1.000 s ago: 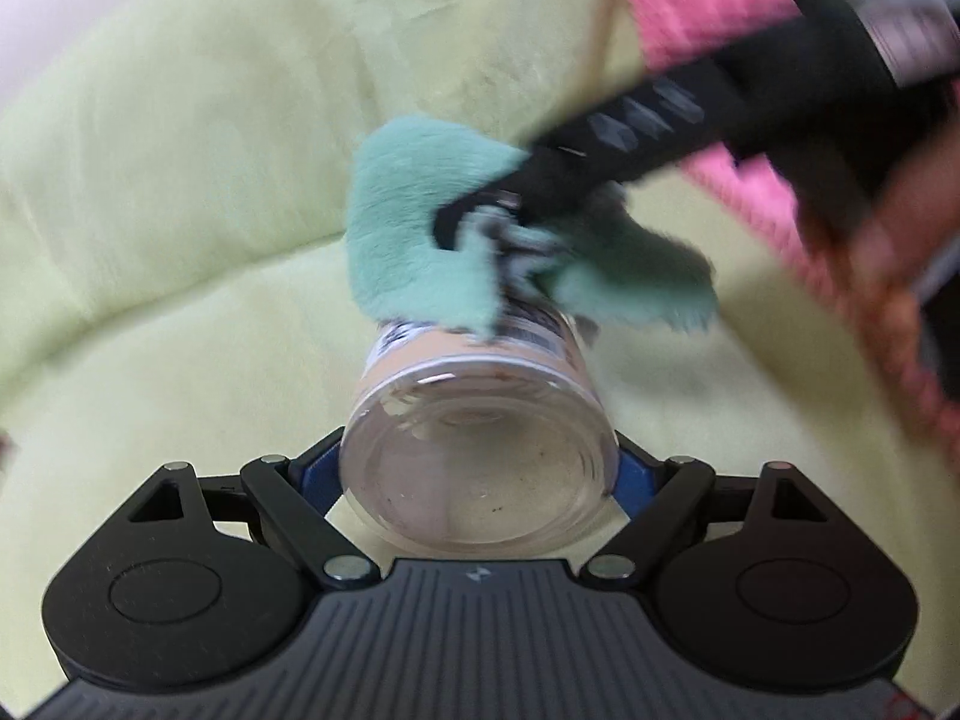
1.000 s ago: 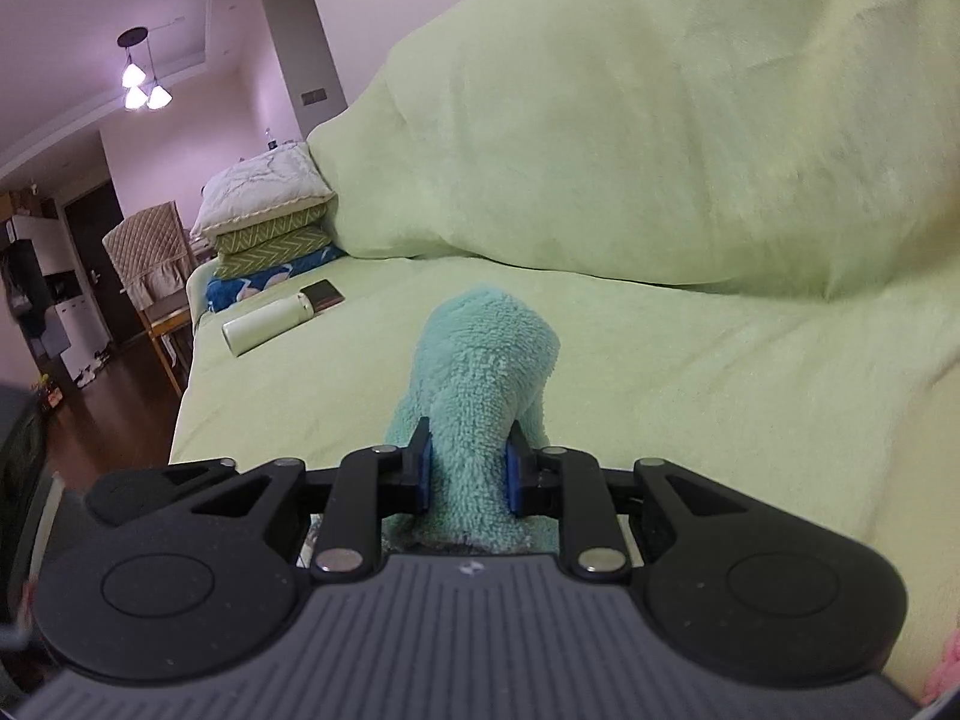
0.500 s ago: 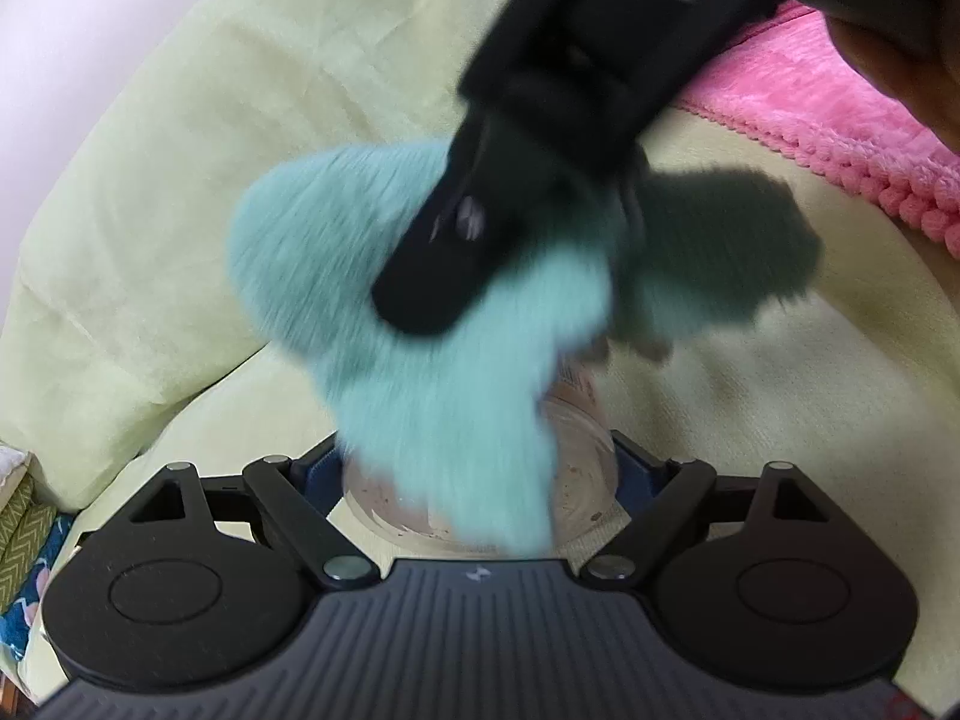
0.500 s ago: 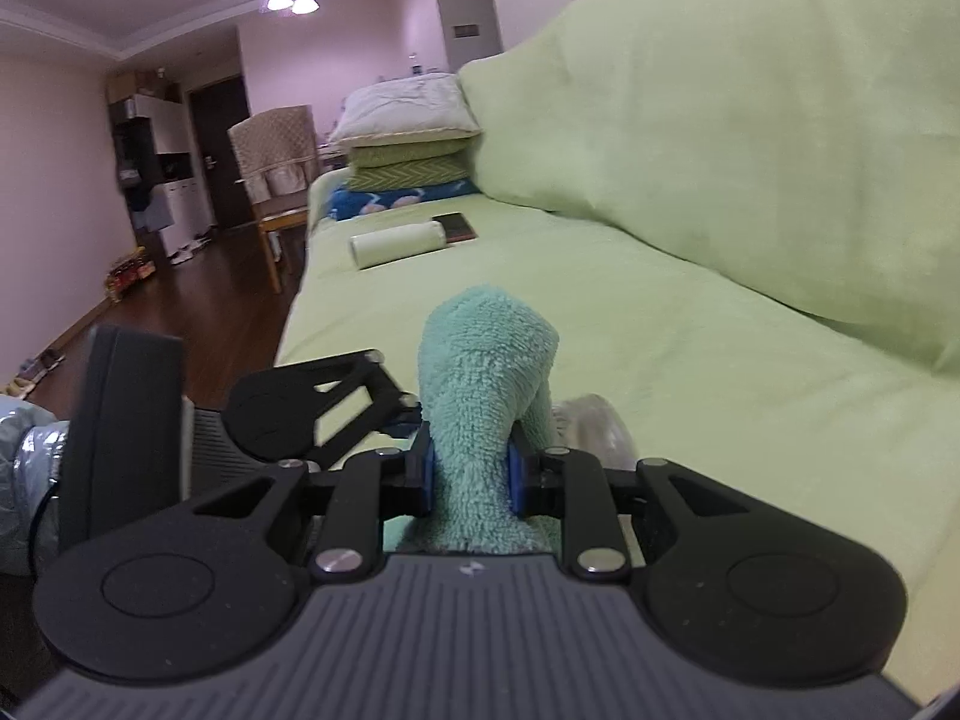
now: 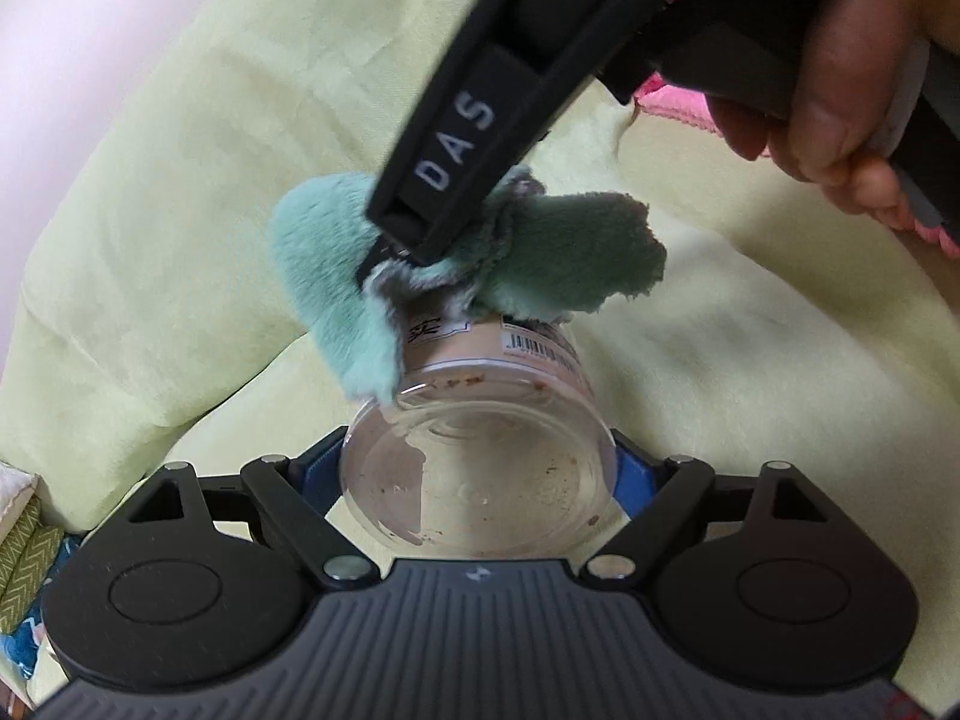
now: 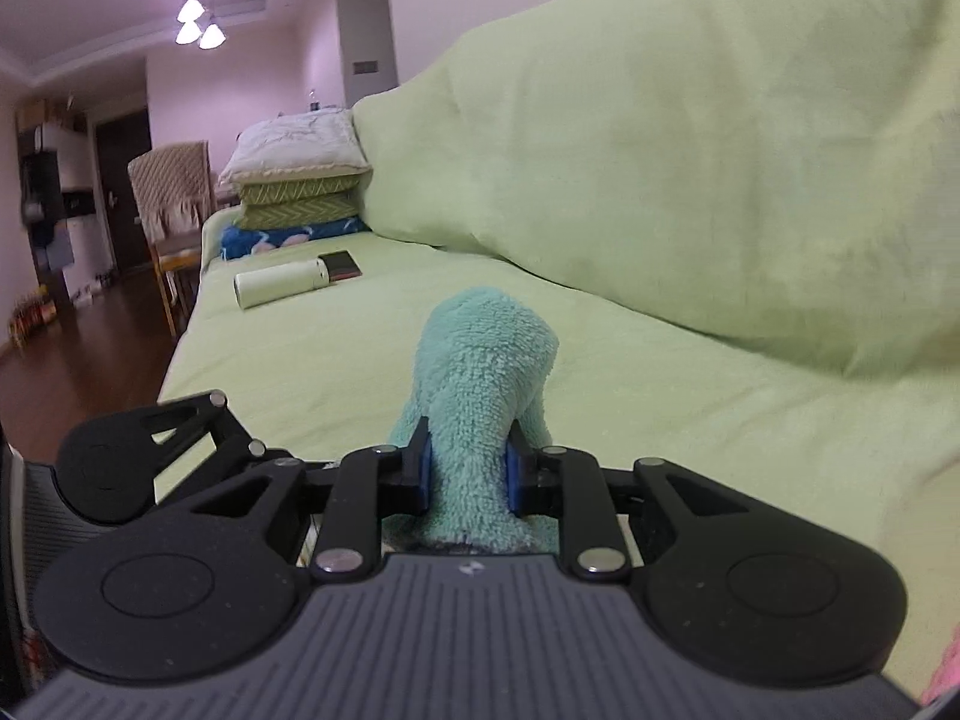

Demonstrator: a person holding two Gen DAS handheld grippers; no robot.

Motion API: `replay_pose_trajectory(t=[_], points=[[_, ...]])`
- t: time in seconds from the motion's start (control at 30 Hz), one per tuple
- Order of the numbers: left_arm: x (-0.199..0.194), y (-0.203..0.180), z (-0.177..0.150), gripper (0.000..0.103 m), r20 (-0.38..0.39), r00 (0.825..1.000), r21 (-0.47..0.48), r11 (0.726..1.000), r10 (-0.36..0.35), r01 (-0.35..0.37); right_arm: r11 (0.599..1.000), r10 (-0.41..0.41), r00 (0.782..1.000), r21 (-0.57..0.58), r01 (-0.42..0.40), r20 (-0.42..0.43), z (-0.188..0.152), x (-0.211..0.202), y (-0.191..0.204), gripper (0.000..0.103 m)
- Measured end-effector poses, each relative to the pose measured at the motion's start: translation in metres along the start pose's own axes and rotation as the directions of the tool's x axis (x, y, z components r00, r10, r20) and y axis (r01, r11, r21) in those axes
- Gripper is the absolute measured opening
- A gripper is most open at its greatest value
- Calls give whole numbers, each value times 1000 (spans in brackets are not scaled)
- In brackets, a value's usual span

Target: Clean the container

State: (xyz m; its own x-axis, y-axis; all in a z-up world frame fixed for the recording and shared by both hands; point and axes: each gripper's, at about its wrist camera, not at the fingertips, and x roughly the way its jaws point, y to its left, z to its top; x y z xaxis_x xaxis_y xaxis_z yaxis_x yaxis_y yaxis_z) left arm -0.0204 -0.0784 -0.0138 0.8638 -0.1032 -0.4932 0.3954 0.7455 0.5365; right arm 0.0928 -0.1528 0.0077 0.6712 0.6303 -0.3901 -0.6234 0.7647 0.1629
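Observation:
My left gripper [image 5: 477, 474] is shut on a clear plastic container [image 5: 480, 456] with a printed label and brown specks inside, its bottom facing the camera. My right gripper [image 6: 467, 471] is shut on a teal fluffy cloth [image 6: 483, 384]. In the left wrist view the right gripper's black body [image 5: 480, 120] comes down from the upper right and presses the cloth [image 5: 468, 276] onto the container's far end. Part of the left gripper [image 6: 150, 456] shows at the lower left of the right wrist view.
A light green sofa cover [image 6: 660, 192] lies under and behind everything. A pink cloth [image 5: 678, 108] lies at the right. Further along the sofa are stacked pillows [image 6: 294, 180], a white cylinder [image 6: 279, 282] and a dark phone [image 6: 340, 264]. A chair [image 6: 174, 192] stands on the wooden floor.
The right gripper and cloth have shifted over the container's far end, lifting off its bottom, which now shows. The left gripper still holds the container.

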Motion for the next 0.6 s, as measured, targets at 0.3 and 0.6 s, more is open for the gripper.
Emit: replay_pose_trajectory(t=[0.3,0.6], points=[[26,65,-4,86,-4,955,-436,860,-296,264,989,42,999,139,-40,-12,-1,-6,-17,19],[22,30,2,86,-28,997,-74,995,-67,65,974,187,977,-107,-198,-101,3,-25,27,20]])
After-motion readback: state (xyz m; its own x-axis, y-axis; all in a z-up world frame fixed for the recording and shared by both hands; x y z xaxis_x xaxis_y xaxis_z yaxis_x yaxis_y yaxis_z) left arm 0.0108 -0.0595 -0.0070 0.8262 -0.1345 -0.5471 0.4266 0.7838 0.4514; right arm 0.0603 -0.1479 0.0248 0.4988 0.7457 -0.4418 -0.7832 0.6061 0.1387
